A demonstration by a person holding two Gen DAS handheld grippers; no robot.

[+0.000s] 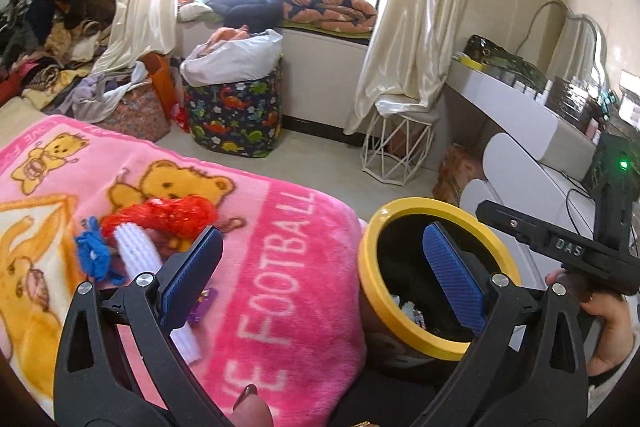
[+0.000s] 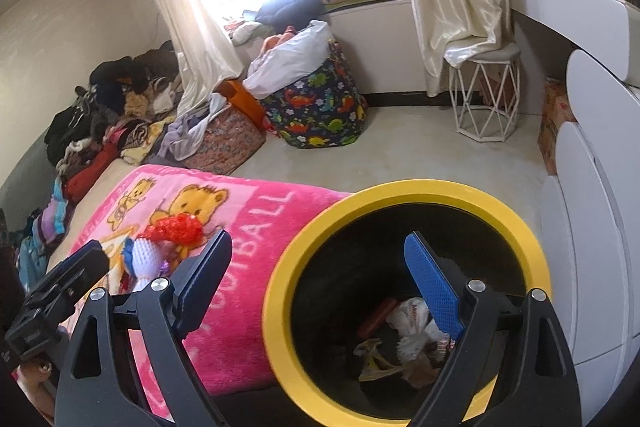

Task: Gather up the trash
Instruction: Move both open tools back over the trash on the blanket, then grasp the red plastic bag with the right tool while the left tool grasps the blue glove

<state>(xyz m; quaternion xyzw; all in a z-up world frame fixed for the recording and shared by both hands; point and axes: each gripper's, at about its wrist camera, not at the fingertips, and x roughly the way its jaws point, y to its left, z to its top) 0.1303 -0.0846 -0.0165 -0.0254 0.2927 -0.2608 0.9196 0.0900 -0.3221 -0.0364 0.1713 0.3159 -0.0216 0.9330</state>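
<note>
A yellow-rimmed black trash bin (image 1: 400,219) (image 2: 332,211) stands beside the bed's pink bear blanket (image 1: 280,267) (image 2: 248,227). Crumpled wrappers (image 2: 408,331) lie at its bottom. On the blanket lie a red mesh net (image 1: 172,215) (image 2: 176,227), a white foam sleeve (image 1: 136,247) (image 2: 144,259), a blue scrap (image 1: 94,255) and a purple wrapper (image 1: 202,307). My left gripper (image 1: 324,263) is open and empty, spanning the blanket edge and the bin. My right gripper (image 2: 320,267) is open and empty above the bin's mouth; its body shows in the left wrist view (image 1: 560,247).
A dinosaur-print hamper (image 1: 236,115) (image 2: 320,107) and a patterned bag (image 1: 140,115) stand on the floor by the window. Piled clothes (image 1: 48,39) lie at the left. A white wire stool (image 1: 396,151) (image 2: 486,99) and a white desk (image 1: 520,115) stand at the right.
</note>
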